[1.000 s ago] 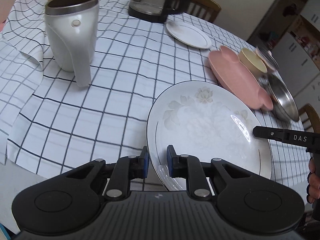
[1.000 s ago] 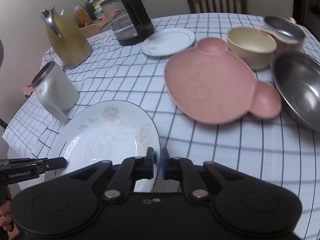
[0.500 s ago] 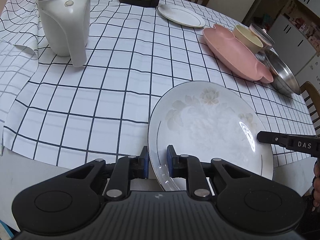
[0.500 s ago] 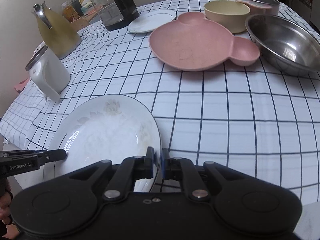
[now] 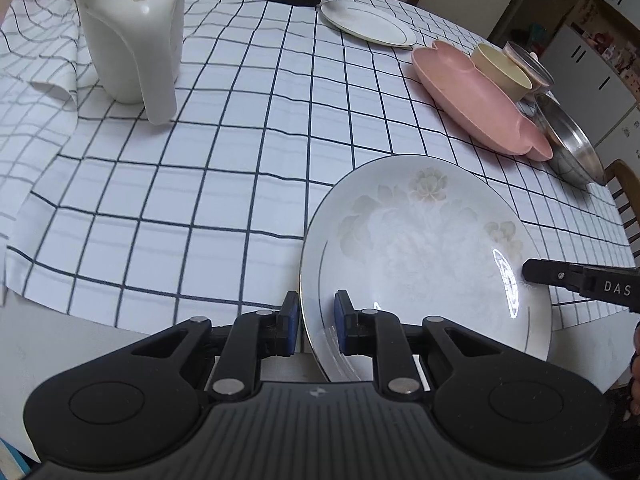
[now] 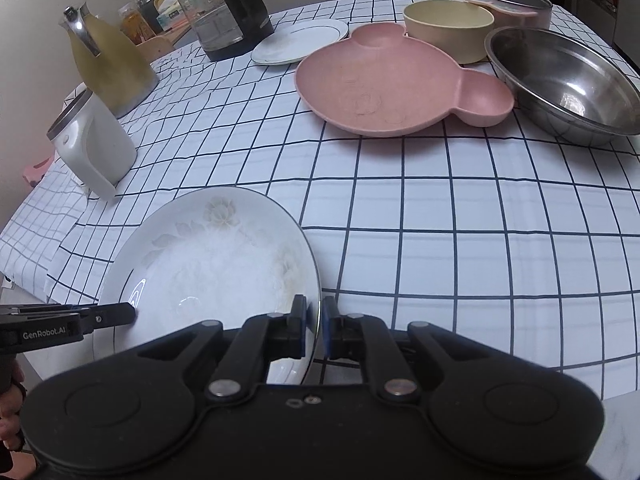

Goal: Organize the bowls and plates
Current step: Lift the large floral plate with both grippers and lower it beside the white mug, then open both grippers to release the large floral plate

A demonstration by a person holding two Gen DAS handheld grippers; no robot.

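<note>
Resting at the table's six-o'clock edge, floral porcelain plate [image 5: 424, 248] is pinched on its near rim by left gripper [image 5: 316, 330]; right gripper [image 6: 314, 330] straddles the opposite rim, jaws opening, presumably releasing. Pink bear-shaped plate [image 6: 384, 84] lies toward one o'clock.

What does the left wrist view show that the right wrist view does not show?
Only the left wrist view shows the white cabinets at the far right and the left gripper from behind, shut on the floral plate's rim.

Only the right wrist view shows the yellow jug, and the right gripper from behind, its jaws opening around the plate's rim.

Both show the floral plate, white mug, glass kettle, small plate, pink plate, cream bowl and steel bowl.
</note>
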